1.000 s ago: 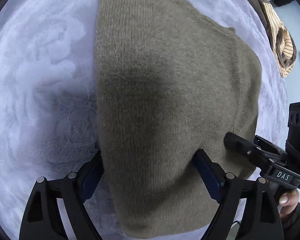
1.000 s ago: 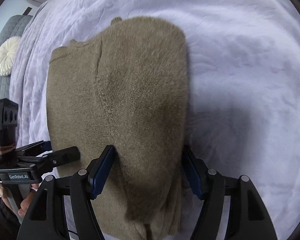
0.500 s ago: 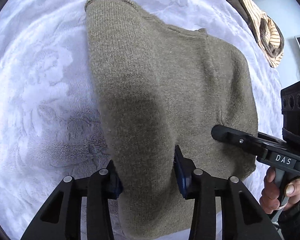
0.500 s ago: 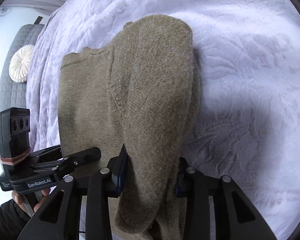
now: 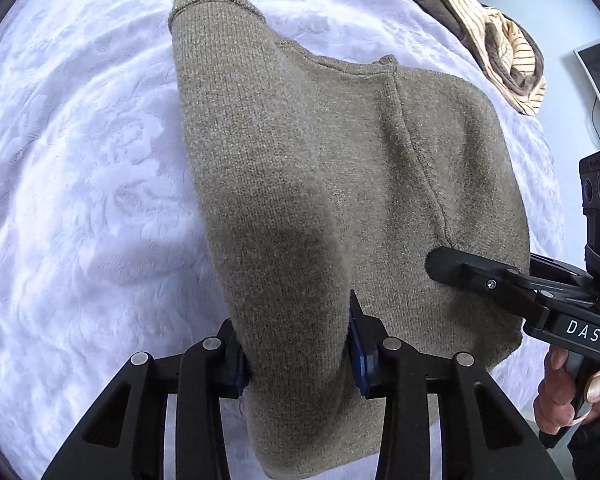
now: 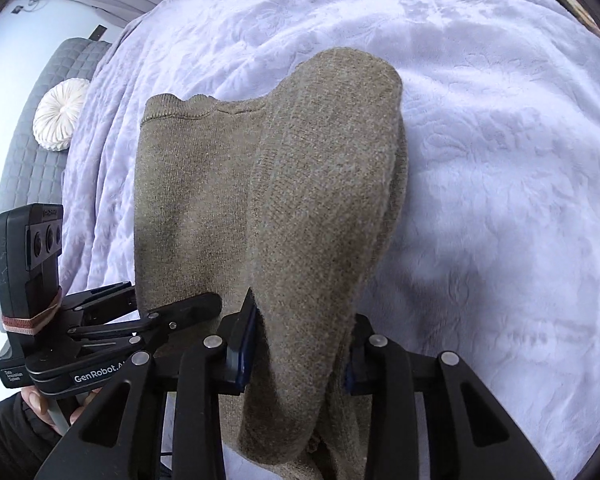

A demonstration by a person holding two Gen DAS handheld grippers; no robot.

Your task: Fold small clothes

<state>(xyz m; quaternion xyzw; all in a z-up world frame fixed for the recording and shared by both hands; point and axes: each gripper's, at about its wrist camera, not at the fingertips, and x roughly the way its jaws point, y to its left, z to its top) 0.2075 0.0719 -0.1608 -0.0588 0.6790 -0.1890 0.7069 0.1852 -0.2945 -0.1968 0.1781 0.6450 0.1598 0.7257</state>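
The left gripper [image 5: 296, 344] is clamped on a bunched fold of the olive-green knitted sweater [image 5: 380, 184], which lies on a white embossed plush blanket [image 5: 80, 160]. The right gripper [image 5: 440, 264], black and marked DAS, rests its fingertip on the sweater's right side. A striped tan-and-brown garment [image 5: 500, 48] lies beyond.

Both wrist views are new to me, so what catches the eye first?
An olive knit sweater fills the middle of both views, spread on a white embossed blanket. The left gripper and right gripper each pinch a lifted fold at its near edge.
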